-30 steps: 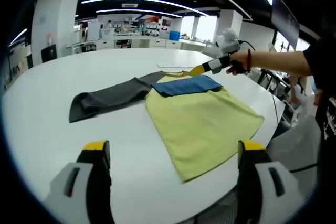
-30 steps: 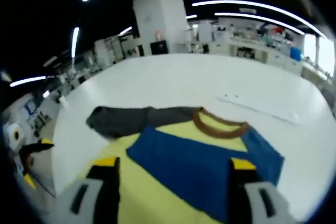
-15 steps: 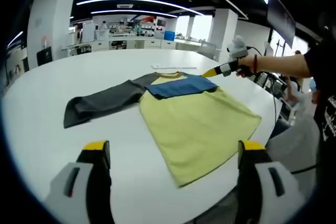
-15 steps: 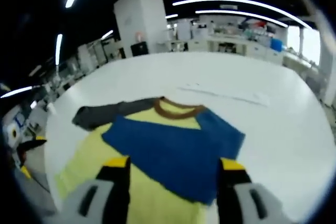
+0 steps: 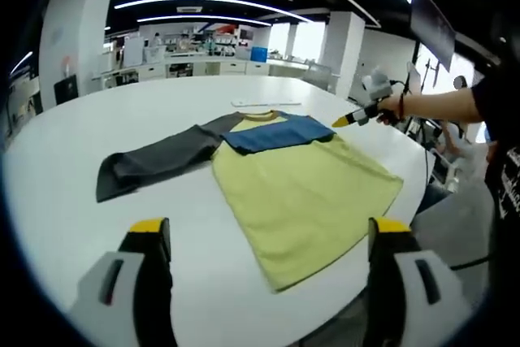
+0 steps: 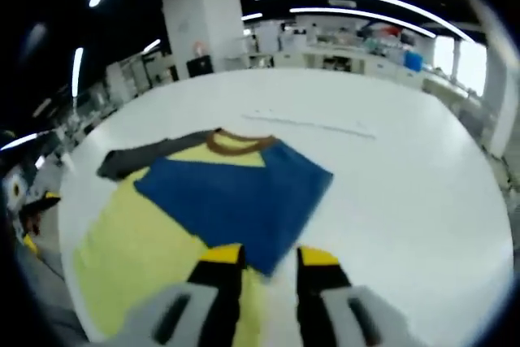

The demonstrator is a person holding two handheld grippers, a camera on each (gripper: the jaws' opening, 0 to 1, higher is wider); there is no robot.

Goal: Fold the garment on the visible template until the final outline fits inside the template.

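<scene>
garments: one, a yellow shirt (image 5: pixel 301 193) on the table
sleeves: two, one grey (image 5: pixel 154 160) spread flat, one blue (image 5: pixel 276 132) folded across the chest
collars: one, brown (image 6: pixel 237 142)
tables: one, white and round (image 5: pixel 73 152)
grippers: two (left gripper (image 5: pixel 268 237), right gripper (image 6: pixel 268 258))
</scene>
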